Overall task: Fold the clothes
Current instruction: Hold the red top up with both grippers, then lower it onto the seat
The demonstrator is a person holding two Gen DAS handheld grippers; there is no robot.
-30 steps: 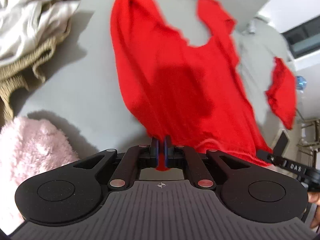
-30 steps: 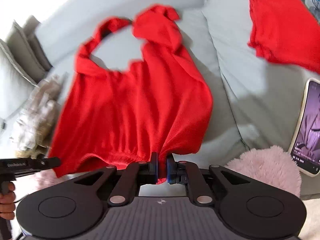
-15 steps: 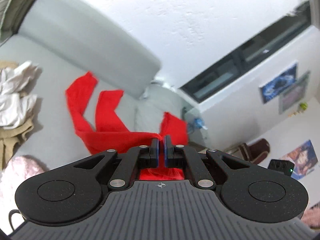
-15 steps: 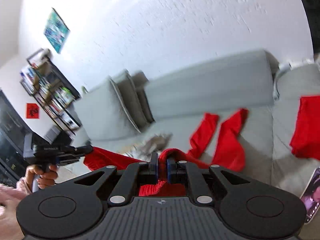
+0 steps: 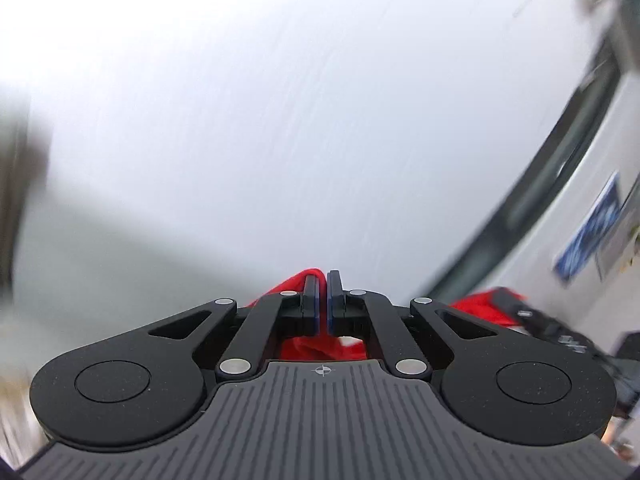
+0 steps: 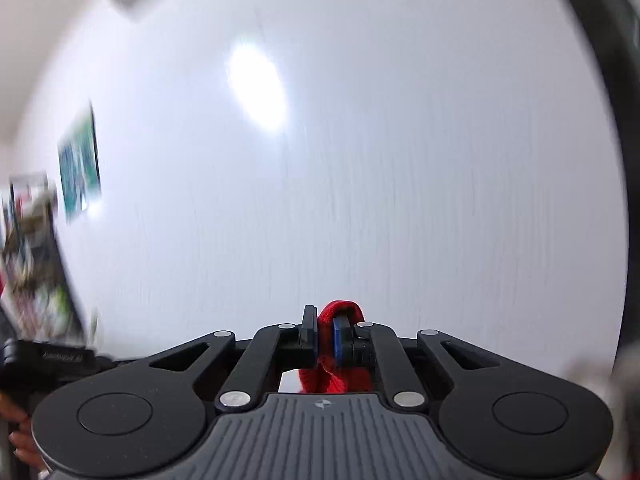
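Currently both tools pinch the same bright red knit fabric garment. Left gripper (image 5: 322, 304): black two-finger jaws nearly together, only a thin slit between the blue pads, red cloth (image 5: 320, 346) bunched behind and under them and peeking out past the left finger. Right gripper (image 6: 325, 338): jaws clamped on a thick fold of the same red knit (image 6: 340, 372), which loops over the tip of the right finger and hangs down behind the pads.

Outward from there, both cameras point up and away from any work surface; none is visible. Heavy motion blur in both views.

Left wrist view: mostly plain white wall (image 5: 280, 100), a dark curved window frame (image 5: 560, 152) down the right edge, a blue poster (image 5: 592, 232) beside it. More red cloth lower right, next to the other black tool body, blurred.

Right wrist view: white wall with a bright glare spot (image 6: 258, 84), a green-teal picture (image 6: 78, 164) at left, and a cluttered dark shelf (image 6: 32, 264) below it. The left tool's black body and the person's fingers show at the lower left edge.
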